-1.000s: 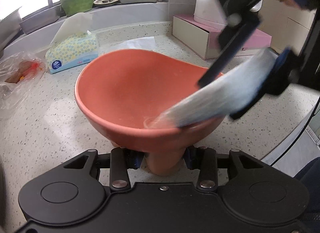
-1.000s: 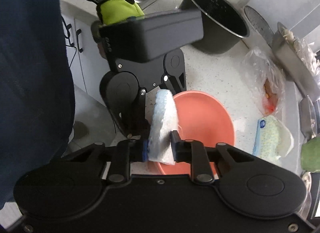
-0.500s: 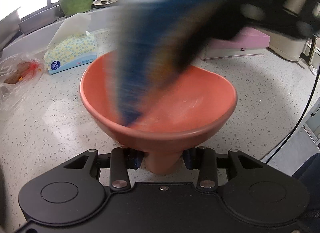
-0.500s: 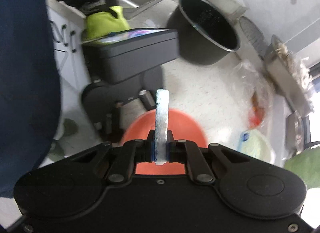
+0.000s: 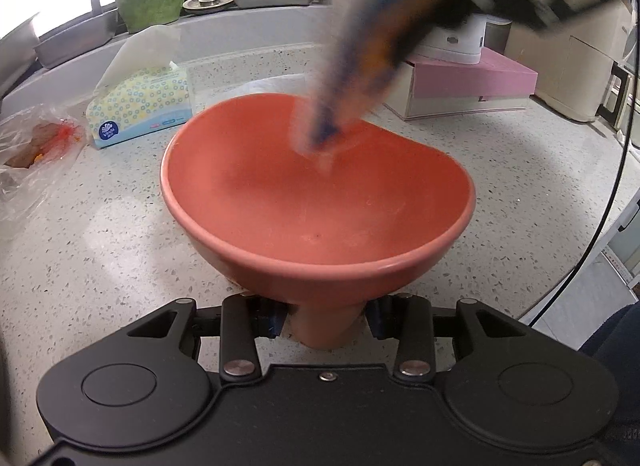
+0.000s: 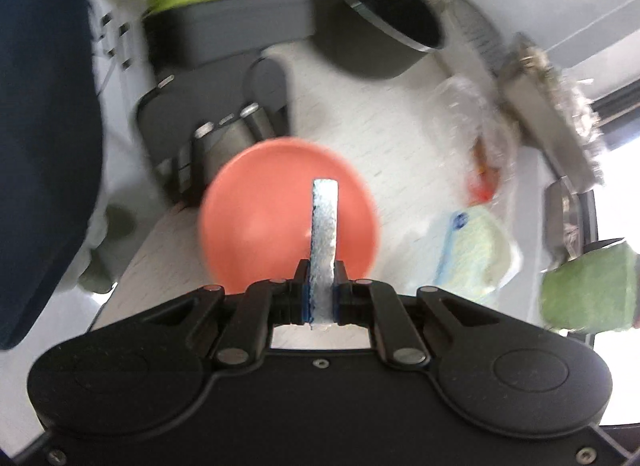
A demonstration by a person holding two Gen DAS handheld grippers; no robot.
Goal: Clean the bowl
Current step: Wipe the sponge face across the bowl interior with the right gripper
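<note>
Left wrist view: the left claw [image 5: 326, 322] is clenched on the stubby foot of the smooth, salmon-red ceramic bowl [image 5: 316, 201], which fills the frame's centre above the speckled stone tabletop [image 5: 100, 234]. From the upper right, the right claw's blurred wipe dips towards the far inner wall.

Right wrist view: the right claw [image 6: 320, 298] grasps a folded white textured wipe [image 6: 325, 221] edge-on, its long axis pointing straight ahead over the bowl's open mouth at centre frame.
</note>
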